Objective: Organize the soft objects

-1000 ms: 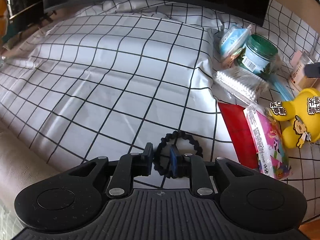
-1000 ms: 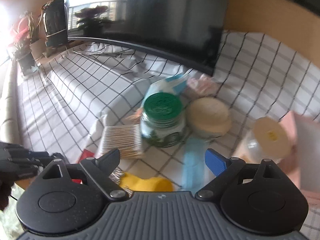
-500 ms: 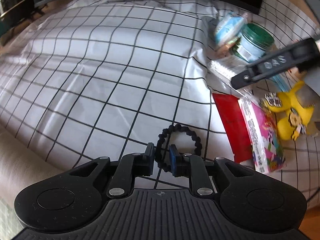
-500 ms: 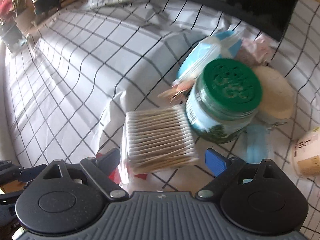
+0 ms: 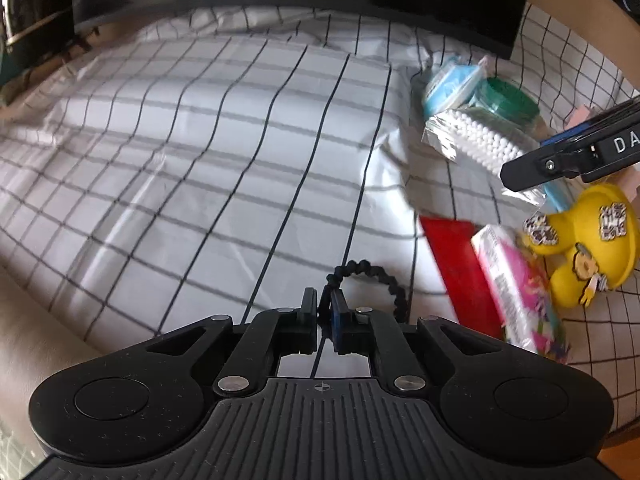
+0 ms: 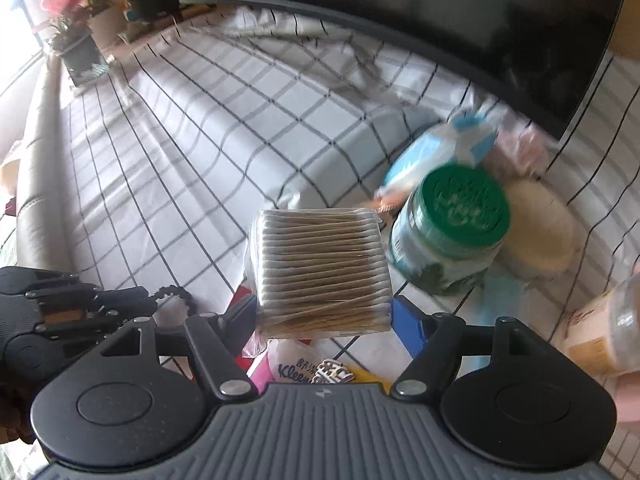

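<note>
cotton swabs pack (image 6: 322, 276) sits between the fingers of my right gripper (image 6: 325, 314), whose jaws are closing, just beside the green-lidded jar (image 6: 452, 228) on the checked cloth (image 6: 192, 152); i cannot tell whether the pads touch it yet. my left gripper (image 5: 324, 312) is pinched tight on the black hair tie (image 5: 372, 280), beside the red card (image 5: 460, 268).

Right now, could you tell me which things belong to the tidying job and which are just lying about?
In hand:
- black hair tie, pinched in the left claw
- cotton swab pack, between the closing right claw

Lying about:
- green-lidded jar
- yellow toy
- tissue pack
- red card
</note>
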`<state>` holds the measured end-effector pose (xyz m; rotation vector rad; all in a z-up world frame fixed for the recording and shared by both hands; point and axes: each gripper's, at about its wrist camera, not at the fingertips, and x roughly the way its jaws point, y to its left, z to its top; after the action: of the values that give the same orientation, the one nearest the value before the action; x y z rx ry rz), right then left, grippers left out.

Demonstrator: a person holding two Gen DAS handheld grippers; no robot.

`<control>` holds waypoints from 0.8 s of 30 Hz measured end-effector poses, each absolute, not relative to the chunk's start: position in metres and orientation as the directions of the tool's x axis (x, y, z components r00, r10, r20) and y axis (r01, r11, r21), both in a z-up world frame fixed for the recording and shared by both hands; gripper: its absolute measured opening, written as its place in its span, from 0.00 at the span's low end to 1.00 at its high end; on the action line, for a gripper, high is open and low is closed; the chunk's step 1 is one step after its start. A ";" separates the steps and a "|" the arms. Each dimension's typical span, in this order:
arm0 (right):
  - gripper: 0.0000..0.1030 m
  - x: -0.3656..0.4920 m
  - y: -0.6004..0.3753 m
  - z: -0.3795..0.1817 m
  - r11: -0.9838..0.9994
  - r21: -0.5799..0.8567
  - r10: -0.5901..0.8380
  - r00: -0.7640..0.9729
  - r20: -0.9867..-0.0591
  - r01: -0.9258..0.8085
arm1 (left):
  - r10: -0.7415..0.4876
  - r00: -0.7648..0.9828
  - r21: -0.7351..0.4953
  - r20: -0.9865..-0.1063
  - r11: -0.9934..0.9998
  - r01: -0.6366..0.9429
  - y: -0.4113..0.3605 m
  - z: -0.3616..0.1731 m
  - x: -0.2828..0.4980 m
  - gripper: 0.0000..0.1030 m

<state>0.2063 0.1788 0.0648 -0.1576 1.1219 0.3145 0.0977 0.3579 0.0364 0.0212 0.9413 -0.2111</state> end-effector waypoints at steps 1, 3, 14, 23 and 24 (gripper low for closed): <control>0.70 0.207 0.179 0.070 0.943 0.029 0.170 0.407 -0.898 -0.332 | -0.167 0.584 -0.067 -0.794 0.980 0.190 0.356 0.041 0.098 0.09; 0.70 0.203 0.176 0.081 0.937 0.026 0.185 0.428 -0.885 -0.349 | -0.159 0.617 -0.052 -0.771 0.981 0.188 0.355 0.054 0.098 0.09; 0.70 0.191 0.123 0.180 0.931 -0.026 0.234 0.651 -0.722 -0.364 | -0.116 0.801 -0.011 -0.587 0.991 0.136 0.331 0.160 0.131 0.09; 0.46 0.176 -0.008 0.229 0.982 -0.071 0.086 0.761 -0.643 -0.172 | -0.219 0.843 -0.043 -0.492 0.973 0.228 0.229 0.222 0.188 0.09; 0.46 0.173 -0.024 0.227 0.985 -0.063 0.080 0.757 -0.648 -0.158 | -0.233 0.838 -0.052 -0.494 0.970 0.239 0.219 0.223 0.190 0.09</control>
<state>0.1725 -0.0238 0.2268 -0.1159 0.7002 0.1302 0.1905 0.2188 0.2225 0.0118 0.5206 -0.2493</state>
